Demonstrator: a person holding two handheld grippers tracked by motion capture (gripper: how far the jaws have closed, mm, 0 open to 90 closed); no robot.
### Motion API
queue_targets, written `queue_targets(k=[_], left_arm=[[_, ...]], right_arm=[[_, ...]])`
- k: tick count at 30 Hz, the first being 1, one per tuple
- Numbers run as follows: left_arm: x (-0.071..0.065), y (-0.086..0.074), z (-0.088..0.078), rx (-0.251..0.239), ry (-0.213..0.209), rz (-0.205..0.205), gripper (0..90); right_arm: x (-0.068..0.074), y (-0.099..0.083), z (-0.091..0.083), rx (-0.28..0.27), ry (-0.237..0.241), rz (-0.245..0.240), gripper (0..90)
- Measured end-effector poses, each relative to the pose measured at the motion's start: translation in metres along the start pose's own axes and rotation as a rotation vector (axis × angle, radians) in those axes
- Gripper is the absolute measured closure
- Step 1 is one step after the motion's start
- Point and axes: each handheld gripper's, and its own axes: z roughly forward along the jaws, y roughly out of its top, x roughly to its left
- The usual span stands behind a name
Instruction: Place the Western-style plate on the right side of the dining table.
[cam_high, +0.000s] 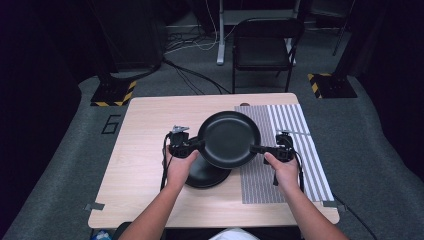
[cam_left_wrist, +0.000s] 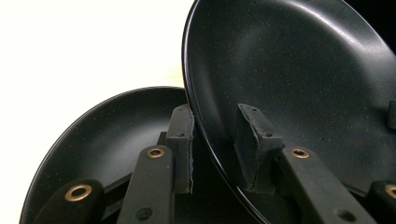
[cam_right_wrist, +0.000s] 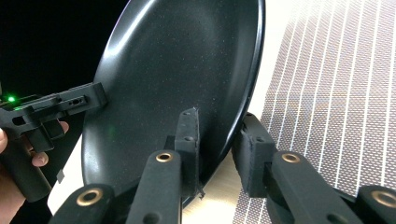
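High view, upper plate: the black upper plate (cam_high: 229, 138) is held clear of the desk (cam_high: 145, 150), gripped at its left and right rims, partly over the lower plate (cam_high: 207, 172) and partly over the striped mat (cam_high: 290, 145).
Left gripper view, left tongs: the left tongs (cam_left_wrist: 219, 149) straddle the upper plate's rim (cam_left_wrist: 205, 140), one pad behind it and one on the inner face; closed on the rim, holding it.
Right gripper view, right tongs: the right tongs (cam_right_wrist: 219, 149) are clamped on the opposite rim of the upper plate (cam_right_wrist: 187, 70), one pad on each face, jaws drawn in about as far as they go.
Lower plate: a second black plate lies flat on the desk below and to the left of the held one, seen in the left gripper view (cam_left_wrist: 107, 130) just behind the near jaw; whether that jaw touches it cannot be told.
Step in hand: judged to be carrying the upper plate off the stack toward the striped mat.
Procedure: keep both grips firm and move both hands together at the same level, so the plate neither twists nor slips.
Caution: raise the left rim enough to clear the lower plate before moving sideways.
Set-down: lower the plate flat onto the mat, then release both sides.
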Motion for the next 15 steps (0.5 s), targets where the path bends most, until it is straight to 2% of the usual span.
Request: queue_targets(k=[15], left_arm=[[-0.009,0.003,0.009,0.008,-0.023,0.016,67.6]], right_arm=[[-0.007,-0.002,-0.011,-0.018,-0.014,0.017,72.3]])
